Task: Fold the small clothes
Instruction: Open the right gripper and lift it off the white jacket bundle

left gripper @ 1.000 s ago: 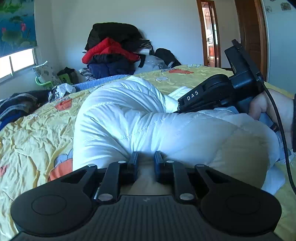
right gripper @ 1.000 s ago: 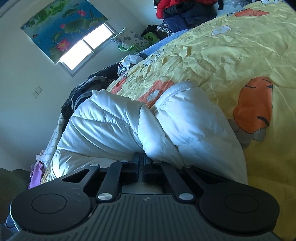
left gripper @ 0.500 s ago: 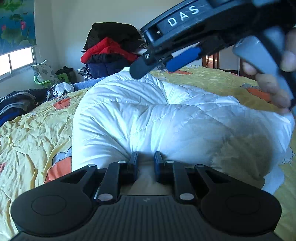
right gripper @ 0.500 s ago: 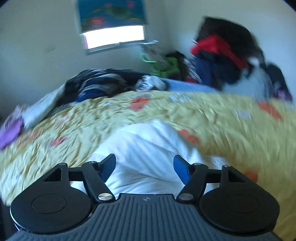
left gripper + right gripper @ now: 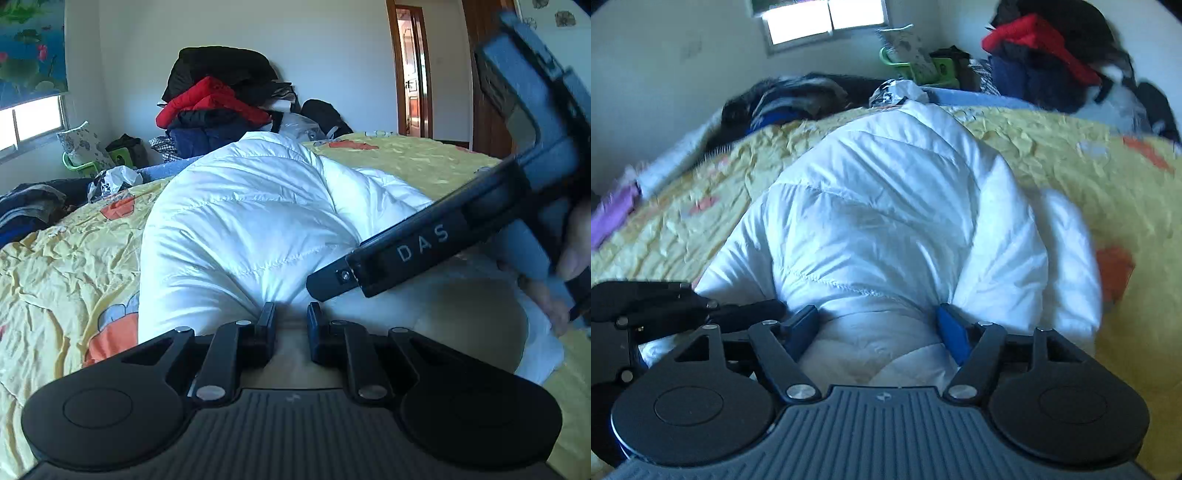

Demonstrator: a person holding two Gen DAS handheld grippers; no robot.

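Right gripper (image 5: 879, 328) wide above white jacket (image 5: 886, 221)

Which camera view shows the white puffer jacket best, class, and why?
The right wrist view: the white puffer jacket lies nearly whole on the yellow bedspread, seen between the open right gripper. In the left wrist view the right gripper's body crosses it, and the left gripper pinches its edge.

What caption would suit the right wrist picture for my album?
Open right gripper straddling a bulge of the white puffer jacket on a yellow bedspread.
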